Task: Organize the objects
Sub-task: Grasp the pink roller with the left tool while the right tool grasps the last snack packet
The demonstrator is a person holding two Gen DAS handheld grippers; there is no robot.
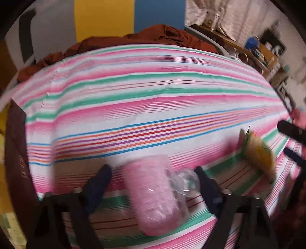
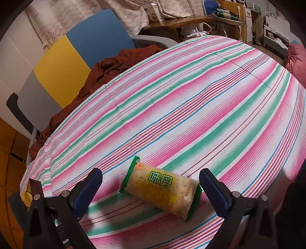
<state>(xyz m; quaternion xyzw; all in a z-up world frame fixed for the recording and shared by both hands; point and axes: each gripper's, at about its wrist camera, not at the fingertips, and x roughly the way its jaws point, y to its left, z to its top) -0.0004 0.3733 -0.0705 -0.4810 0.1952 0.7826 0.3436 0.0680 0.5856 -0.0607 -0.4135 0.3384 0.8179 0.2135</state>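
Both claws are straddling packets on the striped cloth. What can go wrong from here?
1. The pink packet lies skewed between the left claw fingers; its crinkly clear end nears the right finger, so closing may catch only film.
2. The cracker pack lies diagonal in the open right claw; squeezing its ends could crush crackers.
3. The soft striped cloth may bunch.

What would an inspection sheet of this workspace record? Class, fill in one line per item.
Surface: striped cloth, smooth.
Job's things: pink wrapped pack between the left jaws; cracker packet lying between the right jaws.
Clutter: rust-brown cloth at the far edge.
Grippers: left gripper blurred, contact unclear; right gripper open, clear of the packet.
Cables: some on the far desk.
Surroundings: blue and yellow panels, curtain.
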